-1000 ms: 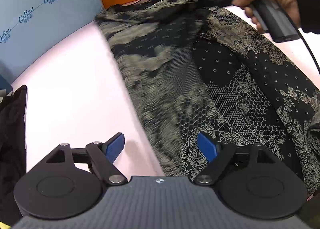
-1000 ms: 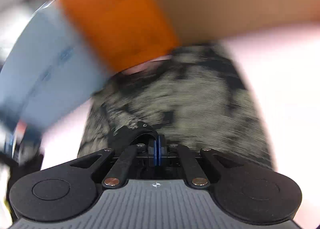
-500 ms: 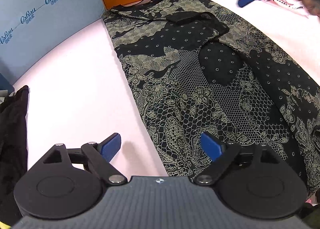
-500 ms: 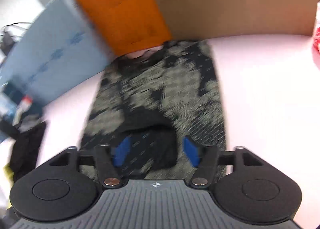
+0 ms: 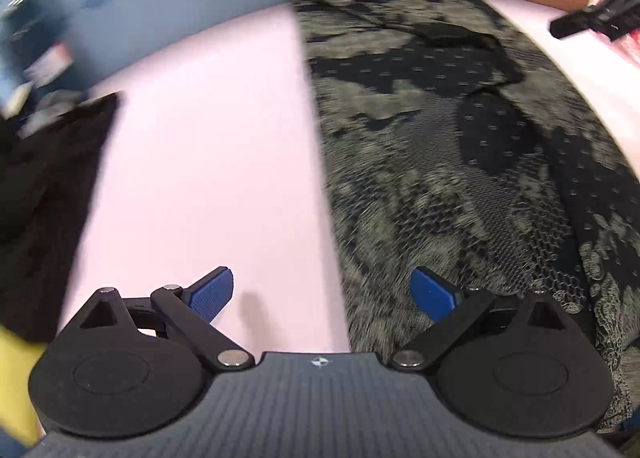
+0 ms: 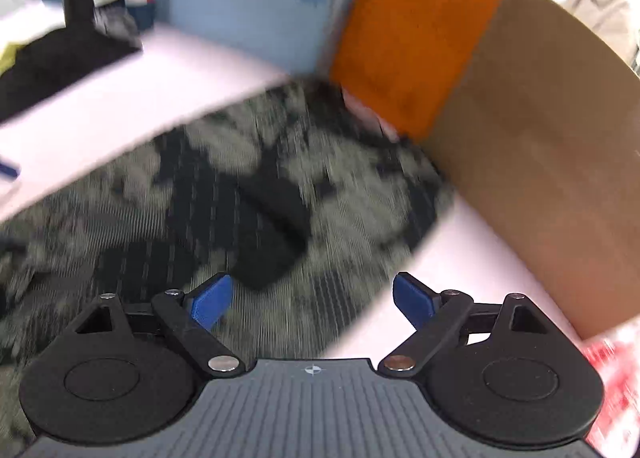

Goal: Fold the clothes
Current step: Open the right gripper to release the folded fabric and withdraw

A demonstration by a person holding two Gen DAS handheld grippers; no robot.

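Note:
A black garment with a beige lace print (image 5: 440, 146) lies flat on the pink table (image 5: 208, 146), its neckline at the far end and a sleeve folded onto its upper part. My left gripper (image 5: 322, 294) is open and empty, low over the garment's near left edge. My right gripper (image 6: 312, 300) is open and empty above the garment's upper right part (image 6: 248, 194), near the folded dark sleeve (image 6: 276, 230). The right gripper also shows in the left wrist view (image 5: 596, 6), off the garment's far right side.
A blue board (image 5: 160, 6), an orange board (image 6: 412, 50) and a brown cardboard wall (image 6: 540, 178) stand along the far side. A dark cloth pile (image 5: 44, 178) lies at the left edge. A red-printed item (image 6: 612, 370) lies at the right.
My right gripper let go of the sleeve, opened wide and pulled away to the right. My left gripper stayed open and shifted left along the garment's edge.

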